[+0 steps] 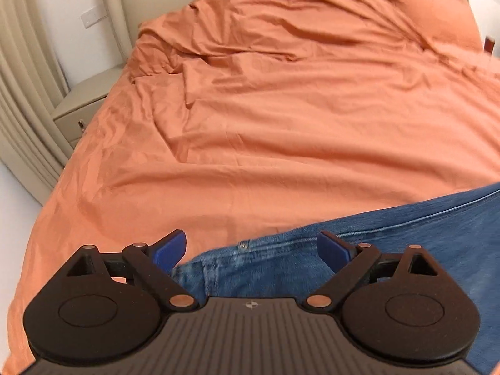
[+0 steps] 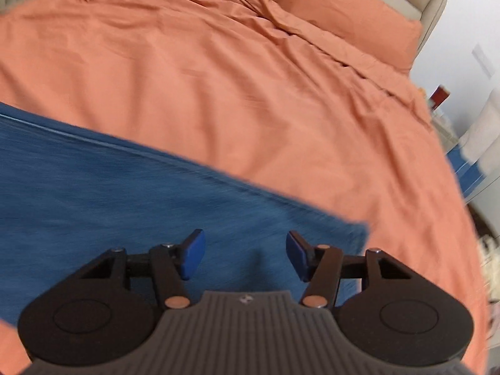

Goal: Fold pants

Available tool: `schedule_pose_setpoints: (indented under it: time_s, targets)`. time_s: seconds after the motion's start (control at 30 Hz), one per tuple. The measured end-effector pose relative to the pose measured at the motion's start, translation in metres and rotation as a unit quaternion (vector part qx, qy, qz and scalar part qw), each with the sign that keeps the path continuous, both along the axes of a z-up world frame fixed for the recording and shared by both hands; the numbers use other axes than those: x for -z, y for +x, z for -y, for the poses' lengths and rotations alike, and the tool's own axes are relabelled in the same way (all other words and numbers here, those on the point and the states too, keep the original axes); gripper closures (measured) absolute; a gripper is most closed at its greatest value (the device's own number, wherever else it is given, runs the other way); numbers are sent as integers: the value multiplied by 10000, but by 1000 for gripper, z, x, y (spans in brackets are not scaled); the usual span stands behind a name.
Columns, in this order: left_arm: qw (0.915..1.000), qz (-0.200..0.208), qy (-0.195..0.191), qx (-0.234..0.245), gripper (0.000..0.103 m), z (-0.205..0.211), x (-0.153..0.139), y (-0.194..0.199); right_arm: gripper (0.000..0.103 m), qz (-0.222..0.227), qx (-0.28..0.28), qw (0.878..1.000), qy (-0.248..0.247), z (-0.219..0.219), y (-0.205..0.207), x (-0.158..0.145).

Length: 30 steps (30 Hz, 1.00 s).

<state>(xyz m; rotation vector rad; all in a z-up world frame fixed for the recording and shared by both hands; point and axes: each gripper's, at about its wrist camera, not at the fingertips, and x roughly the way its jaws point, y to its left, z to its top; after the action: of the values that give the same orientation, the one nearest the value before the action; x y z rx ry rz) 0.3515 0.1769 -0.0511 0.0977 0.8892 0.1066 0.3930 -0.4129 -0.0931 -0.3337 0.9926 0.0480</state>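
Pants (image 1: 390, 250): blue jeans lying flat on the orange bed sheet (image 1: 281, 125), near the bed's front edge, laid out for folding. Your left gripper (image 1: 251, 250) hangs over what looks like the waistband end, jaws spread wide, nothing between the pads. Your right gripper (image 2: 245, 254) sits over the opposite end, near a corner of the denim, jaws partly open and also empty. So neither is holding cloth; judging by the flat lie, a fold may be laid, but you can't confirm layers. Both views crop the jeans, the right view is motion-blurred, and seams and hems are hard to read.
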Motion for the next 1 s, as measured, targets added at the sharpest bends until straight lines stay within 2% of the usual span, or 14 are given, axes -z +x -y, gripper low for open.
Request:
schedule_pose_setpoints:
  time_s: [0.17, 0.27, 0.37, 0.4, 0.47, 0.6, 0.67, 0.7, 0.73, 0.8, 0.9, 0.93, 0.97, 1.0]
  targets:
    - [9945, 276, -725, -697, 0, -39, -17, -60, 48, 168, 201, 9957, 893, -42, -55, -6]
    - [9820, 507, -1331, -1243, 0, -70, -14, -105, 48, 260, 232, 9901, 1361, -70, -84, 0]
    - [9632, 776, -1815, -1824, 0, -94, 4, -147, 48, 421, 177, 9862, 1591, -103, -107, 5]
    - [9545, 829, -2038, -2011, 0, -102, 16, -159, 48, 443, 182, 9844, 1695, -112, -113, 6]
    - [9273, 971, -2687, -2419, 0, -118, 44, -180, 48, 488, 236, 9792, 1955, -130, -125, 9]
    - [8557, 1397, -4011, -2957, 0, -136, 102, -203, 48, 456, 300, 9752, 2144, -159, -138, 13]
    - [8312, 1492, -4405, -3048, 0, -141, 124, -202, 48, 436, 277, 9748, 2172, -168, -142, 12]
    - [8234, 1561, -4524, -3049, 0, -142, 132, -196, 48, 435, 265, 9752, 2153, -173, -145, 11]
    - [8207, 1637, -4556, -3036, 0, -143, 137, -190, 48, 445, 252, 9760, 2117, -176, -148, 9]
    - [8245, 1712, -4454, -3040, 8, -146, 141, -175, 48, 454, 269, 9776, 2037, -179, -152, 7]
    - [8285, 1627, -4379, -3087, 30, -156, 140, -157, 48, 423, 382, 9796, 1927, -178, -156, 3]
    - [8344, 1601, -4243, -3131, 46, -156, 136, -154, 48, 414, 418, 9802, 1892, -177, -158, 2]
    - [8472, 1561, -3994, -3135, 63, -153, 129, -152, 48, 407, 452, 9809, 1849, -177, -158, 2]
    - [8636, 1584, -3657, -3089, 70, -148, 116, -151, 48, 391, 482, 9816, 1808, -177, -159, 1]
